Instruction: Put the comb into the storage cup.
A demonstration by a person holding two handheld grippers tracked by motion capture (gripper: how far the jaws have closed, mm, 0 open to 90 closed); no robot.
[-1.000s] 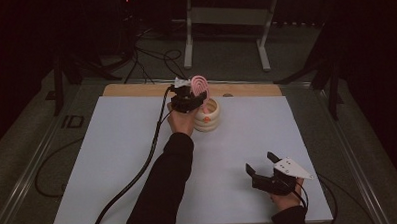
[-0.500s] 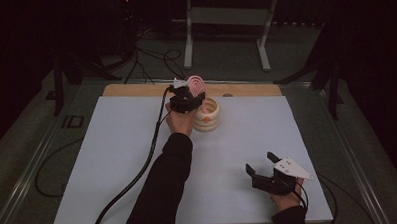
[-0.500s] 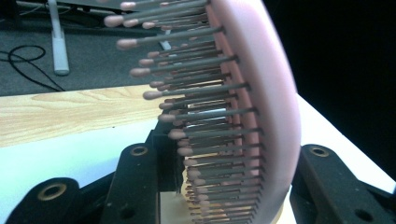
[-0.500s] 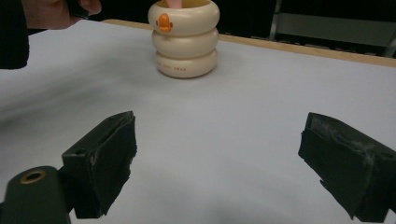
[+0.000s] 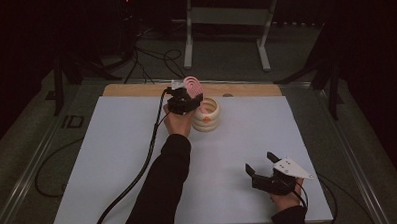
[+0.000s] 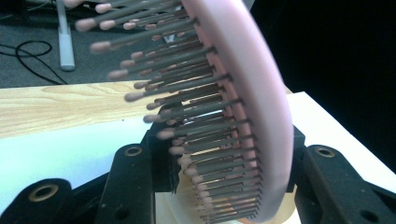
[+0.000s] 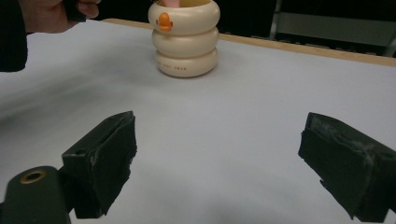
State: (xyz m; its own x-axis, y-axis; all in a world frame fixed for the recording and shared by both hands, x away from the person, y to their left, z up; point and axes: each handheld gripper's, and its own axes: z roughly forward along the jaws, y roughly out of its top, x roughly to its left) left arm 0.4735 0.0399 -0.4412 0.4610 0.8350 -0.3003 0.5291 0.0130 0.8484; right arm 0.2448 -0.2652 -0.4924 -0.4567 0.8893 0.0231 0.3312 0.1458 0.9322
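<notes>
A pink hairbrush (image 5: 192, 85) with dark, pink-tipped bristles stands upright, its lower end down inside a cream ring-stacked holder (image 5: 207, 115) with an orange duck mark (image 7: 164, 22). My left gripper (image 5: 186, 100) is around the brush head (image 6: 252, 93), one pad against the bristles and the other against the pink back. Its jaws have just been opening a little, with the brush still between them. My right gripper (image 5: 261, 166) rests low at the table's near right, open and holding nothing (image 7: 219, 158), facing the holder (image 7: 187, 37).
A white mat (image 5: 113, 160) covers the table, with a wooden strip (image 5: 135, 90) along the far edge. The left gripper's cable (image 5: 138, 174) trails across the mat toward the near edge. A metal stand (image 5: 223, 31) and cables lie on the floor beyond.
</notes>
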